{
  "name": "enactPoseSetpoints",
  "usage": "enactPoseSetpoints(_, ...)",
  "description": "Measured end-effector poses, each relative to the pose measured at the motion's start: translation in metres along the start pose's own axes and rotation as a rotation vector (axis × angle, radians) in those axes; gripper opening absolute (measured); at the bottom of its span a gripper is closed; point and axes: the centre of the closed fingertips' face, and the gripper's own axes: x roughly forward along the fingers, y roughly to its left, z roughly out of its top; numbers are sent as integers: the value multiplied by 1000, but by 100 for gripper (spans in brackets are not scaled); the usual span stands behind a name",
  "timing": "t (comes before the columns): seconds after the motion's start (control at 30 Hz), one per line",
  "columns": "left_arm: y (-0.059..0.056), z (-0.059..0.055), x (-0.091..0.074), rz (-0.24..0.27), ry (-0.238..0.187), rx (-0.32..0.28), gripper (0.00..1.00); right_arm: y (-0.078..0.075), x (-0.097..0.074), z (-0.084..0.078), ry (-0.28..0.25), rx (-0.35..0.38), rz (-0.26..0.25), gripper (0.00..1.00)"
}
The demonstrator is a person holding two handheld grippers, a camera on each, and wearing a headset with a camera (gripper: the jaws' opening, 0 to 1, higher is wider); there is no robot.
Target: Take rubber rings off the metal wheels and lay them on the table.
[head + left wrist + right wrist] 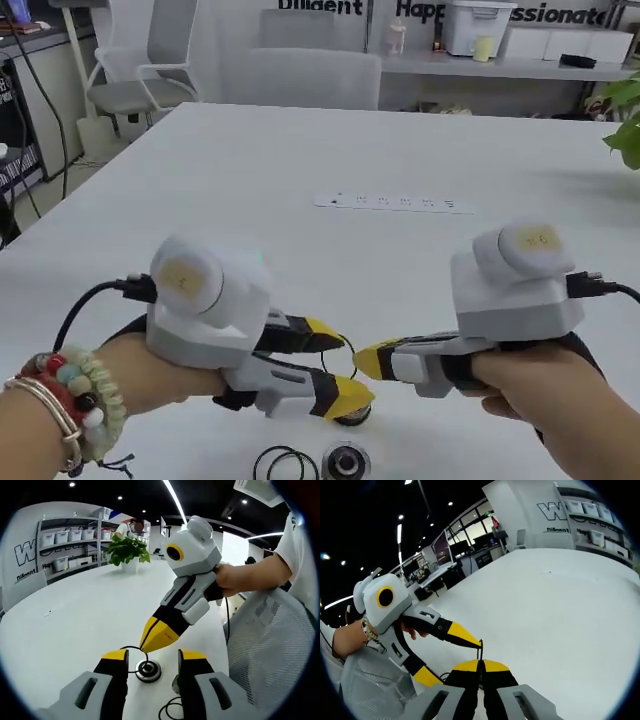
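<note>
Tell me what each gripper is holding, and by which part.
The right gripper pinches a thin black rubber ring by its edge, at the jaw tips. The left gripper is open, clamping nothing.

A wide white desk [300, 170] reaches toward the top of the frame, with a white power strip [395, 202] at centre. A grey office chair [135, 60] stands upper left. A shelf [450, 66] with white bins [480, 25] is upper right, and a green plant [625, 120] sits at the right edge. Ceiling light strips [172, 500] glow overhead.
</note>
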Motion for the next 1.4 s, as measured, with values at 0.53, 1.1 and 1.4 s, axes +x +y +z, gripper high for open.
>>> enactPoseSetpoints(0.53, -4, 63, -75, 70, -65, 143, 66, 16, -10, 27, -82, -42, 24, 0)
enactPoseSetpoints(1.1, -17, 24, -135, 195, -52, 97, 75, 54, -14, 40, -123, -77, 119, 0)
enactPoseSetpoints(1.4, -26, -21, -144, 242, -8, 1, 78, 73, -13, 39, -116, -96, 171, 0)
